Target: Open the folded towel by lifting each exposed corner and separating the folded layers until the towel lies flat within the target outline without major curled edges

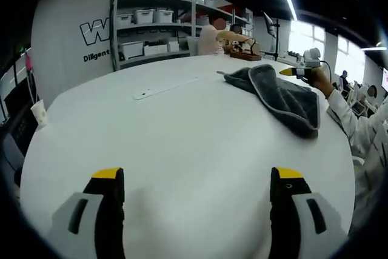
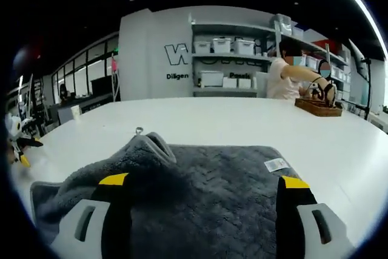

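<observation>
A dark grey towel (image 1: 285,92) lies folded and rumpled on the round white table (image 1: 182,137), far ahead and to the right of my left gripper (image 1: 197,186). That gripper is open, low over bare tabletop with nothing between its jaws. A hand in a white sleeve holds my right gripper (image 1: 301,71) at the towel's far edge. In the right gripper view the towel (image 2: 224,180) spreads beneath my open right gripper (image 2: 203,181). A raised fold (image 2: 151,144) bulges at its left, and a white label (image 2: 277,164) lies on the right part.
A thin white strip (image 1: 167,87) lies flat on the table left of the towel. A paper cup (image 1: 38,112) stands at the left rim. At the far side a person (image 2: 284,77) works over a wicker basket (image 2: 318,107), in front of shelves (image 2: 224,59) with white bins.
</observation>
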Available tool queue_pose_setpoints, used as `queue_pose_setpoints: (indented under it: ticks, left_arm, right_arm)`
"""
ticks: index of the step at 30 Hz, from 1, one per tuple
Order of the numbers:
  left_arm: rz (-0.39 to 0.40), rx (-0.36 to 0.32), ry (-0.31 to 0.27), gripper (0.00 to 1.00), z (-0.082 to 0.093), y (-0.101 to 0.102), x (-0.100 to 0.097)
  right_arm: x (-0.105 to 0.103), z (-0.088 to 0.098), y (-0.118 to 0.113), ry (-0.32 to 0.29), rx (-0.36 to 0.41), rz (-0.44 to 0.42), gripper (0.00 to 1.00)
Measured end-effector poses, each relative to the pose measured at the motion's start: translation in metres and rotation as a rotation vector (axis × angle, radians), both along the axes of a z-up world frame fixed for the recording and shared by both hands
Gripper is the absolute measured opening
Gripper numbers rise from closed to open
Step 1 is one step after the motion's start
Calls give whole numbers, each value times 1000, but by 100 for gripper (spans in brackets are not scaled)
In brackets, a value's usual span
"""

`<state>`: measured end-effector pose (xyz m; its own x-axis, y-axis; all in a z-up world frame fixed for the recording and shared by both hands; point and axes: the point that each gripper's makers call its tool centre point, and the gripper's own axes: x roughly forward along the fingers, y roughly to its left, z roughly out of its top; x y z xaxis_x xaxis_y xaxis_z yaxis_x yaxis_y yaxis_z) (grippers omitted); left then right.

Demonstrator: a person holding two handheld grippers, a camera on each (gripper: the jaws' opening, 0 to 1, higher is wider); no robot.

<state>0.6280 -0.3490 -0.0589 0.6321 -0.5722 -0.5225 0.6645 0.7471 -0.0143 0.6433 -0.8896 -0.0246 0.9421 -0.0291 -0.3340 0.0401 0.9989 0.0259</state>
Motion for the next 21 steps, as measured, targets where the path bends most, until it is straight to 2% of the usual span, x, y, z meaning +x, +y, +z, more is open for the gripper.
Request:
queue_pose_setpoints:
  ticks: [3, 8, 11, 18, 21]
  left_arm:
    - [5, -2, -1, 98, 0, -1, 1]
    - [1, -43, 1, 97, 3, -9, 3]
    - [1, -47, -17, 97, 7, -18, 7]
    - [-17, -91, -37, 97, 23, -46, 12]
    - [-48, -107, -37, 97, 29, -70, 12]
  right_arm:
    - [0, 2, 2, -11, 17, 10, 99]
    - [0, 1, 2, -10, 25, 14, 99]
    - [0, 0, 6, -8, 38, 29, 99]
    - [1, -2, 10, -3, 45, 50, 99]
    - [0, -1, 11, -10, 56, 57, 99]
